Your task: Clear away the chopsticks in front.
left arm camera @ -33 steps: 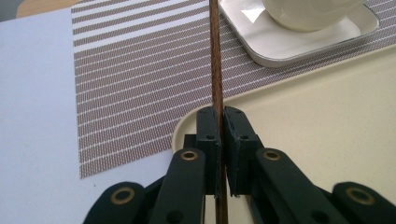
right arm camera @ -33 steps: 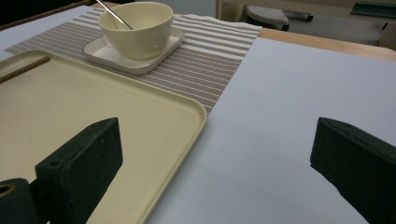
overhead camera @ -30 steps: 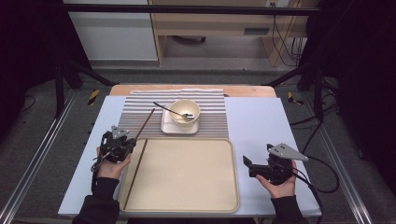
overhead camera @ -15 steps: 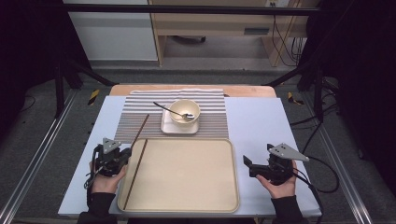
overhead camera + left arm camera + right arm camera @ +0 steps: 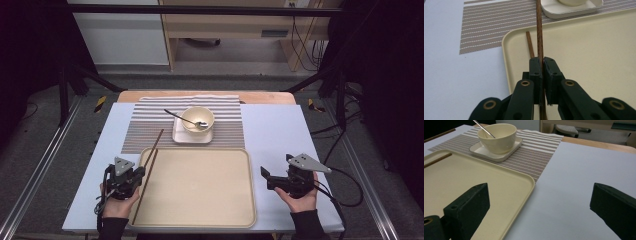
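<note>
At the left side of the tabletop (image 5: 280, 130), the left gripper (image 5: 134, 178) is sitting in the person's left hand (image 5: 118, 200), just at the left rim of the tray (image 5: 200, 185). Its fingers (image 5: 535, 72) are clamped together on one brown chopstick (image 5: 539, 30), which is running straight ahead from between them, over the tray's rim and onto the striped placemat (image 5: 150, 131). A second chopstick (image 5: 529, 45) is lying just to the left of the held one, close beside it; its far end is resting inside the tray near the corner, and its near part is going under the left finger, so I cannot tell whether the two are touching. Ahead of the fingers and a little to the right, a small square plate (image 5: 180, 136) is standing on the placemat, and it is carrying a cream bowl (image 5: 198, 119) with a metal spoon (image 5: 182, 119) leaning inside it.

Further right, the tray is lying flat between the two grippers. At its right side, the right gripper (image 5: 266, 178) is resting in the person's right hand (image 5: 300, 197), over the bare tabletop just beside the tray's right rim. Its fingers (image 5: 469, 207) are standing wide apart and they are holding nothing. In the right gripper view, the bowl and plate are lying well ahead and to the left of these fingers.
</note>
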{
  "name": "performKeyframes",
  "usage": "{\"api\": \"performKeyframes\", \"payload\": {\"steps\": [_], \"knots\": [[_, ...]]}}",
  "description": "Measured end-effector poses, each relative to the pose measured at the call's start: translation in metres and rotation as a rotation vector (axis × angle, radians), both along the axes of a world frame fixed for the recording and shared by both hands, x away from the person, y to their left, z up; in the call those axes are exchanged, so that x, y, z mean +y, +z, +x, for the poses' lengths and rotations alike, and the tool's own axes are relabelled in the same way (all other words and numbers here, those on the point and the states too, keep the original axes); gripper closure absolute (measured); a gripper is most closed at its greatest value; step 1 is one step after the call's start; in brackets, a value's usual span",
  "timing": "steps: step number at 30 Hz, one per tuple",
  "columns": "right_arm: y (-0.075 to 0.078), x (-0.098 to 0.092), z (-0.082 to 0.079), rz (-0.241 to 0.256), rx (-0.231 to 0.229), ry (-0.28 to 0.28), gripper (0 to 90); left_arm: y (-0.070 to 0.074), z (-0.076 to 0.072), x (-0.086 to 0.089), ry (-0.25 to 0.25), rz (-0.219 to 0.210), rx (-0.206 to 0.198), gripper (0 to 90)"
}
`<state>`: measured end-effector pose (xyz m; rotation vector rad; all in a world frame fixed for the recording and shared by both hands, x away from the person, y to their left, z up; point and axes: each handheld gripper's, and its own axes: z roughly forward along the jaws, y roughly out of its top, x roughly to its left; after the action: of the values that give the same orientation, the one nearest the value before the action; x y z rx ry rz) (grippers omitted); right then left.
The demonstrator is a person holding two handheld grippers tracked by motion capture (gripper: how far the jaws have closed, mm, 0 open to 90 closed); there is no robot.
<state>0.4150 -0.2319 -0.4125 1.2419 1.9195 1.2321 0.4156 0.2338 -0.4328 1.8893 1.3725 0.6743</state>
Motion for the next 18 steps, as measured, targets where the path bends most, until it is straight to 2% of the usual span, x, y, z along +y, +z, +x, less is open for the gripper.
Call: {"api": "performKeyframes", "payload": {"steps": [6, 10, 12, 18], "knots": [[0.000, 0.001, 0.000, 0.009, 0.000, 0.002, 3.0, -0.001, -0.001, -0.013, 0.003, 0.013, -0.001, 84.8], [0.001, 0.000, 0.000, 0.012, -0.003, 0.003, 3.0, -0.003, -0.003, -0.019, 0.015, -0.022, 0.003, 84.9], [0.001, 0.000, 0.000, 0.011, -0.002, 0.002, 3.0, -0.005, -0.005, -0.023, 0.023, -0.020, 0.001, 84.9], [0.000, 0.000, 0.001, 0.010, 0.002, 0.002, 3.0, -0.010, -0.013, -0.024, 0.055, -0.060, -0.007, 84.8]]}}
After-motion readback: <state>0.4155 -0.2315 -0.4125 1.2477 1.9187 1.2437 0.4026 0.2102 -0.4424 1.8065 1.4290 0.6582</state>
